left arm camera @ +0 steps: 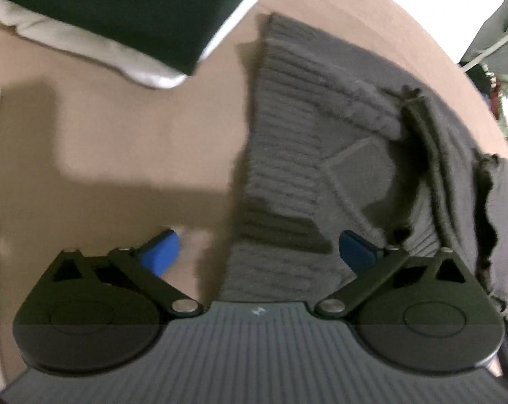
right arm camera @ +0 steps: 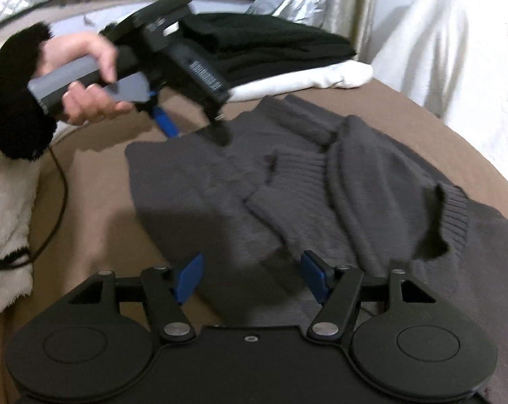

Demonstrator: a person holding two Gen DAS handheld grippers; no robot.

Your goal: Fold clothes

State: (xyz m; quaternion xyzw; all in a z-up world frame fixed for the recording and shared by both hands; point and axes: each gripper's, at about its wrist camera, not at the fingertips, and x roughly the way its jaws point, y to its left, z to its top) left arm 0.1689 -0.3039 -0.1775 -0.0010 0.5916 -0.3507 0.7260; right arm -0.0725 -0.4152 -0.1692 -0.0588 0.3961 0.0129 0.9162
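A dark grey knit sweater (left arm camera: 321, 155) lies spread on a brown sheet, its sleeves folded in over the body (right arm camera: 304, 181). My left gripper (left arm camera: 259, 252) hovers over the sweater's ribbed hem edge, its blue pads wide apart with nothing pressed between them. In the right wrist view the left gripper (right arm camera: 193, 128) shows above the sweater's far corner, held by a hand (right arm camera: 85, 101) in a black fluffy cuff. My right gripper (right arm camera: 252, 277) stands open above the sweater's near edge, pads clear of the cloth.
A folded black garment (right arm camera: 270, 47) rests on a white pillow (right arm camera: 304, 80) at the back. A white cloth (right arm camera: 455, 67) hangs at the right. A black cable (right arm camera: 57, 202) trails on the brown sheet (left arm camera: 119, 141) at the left. Cream fleece (right arm camera: 4, 219) lies at the left edge.
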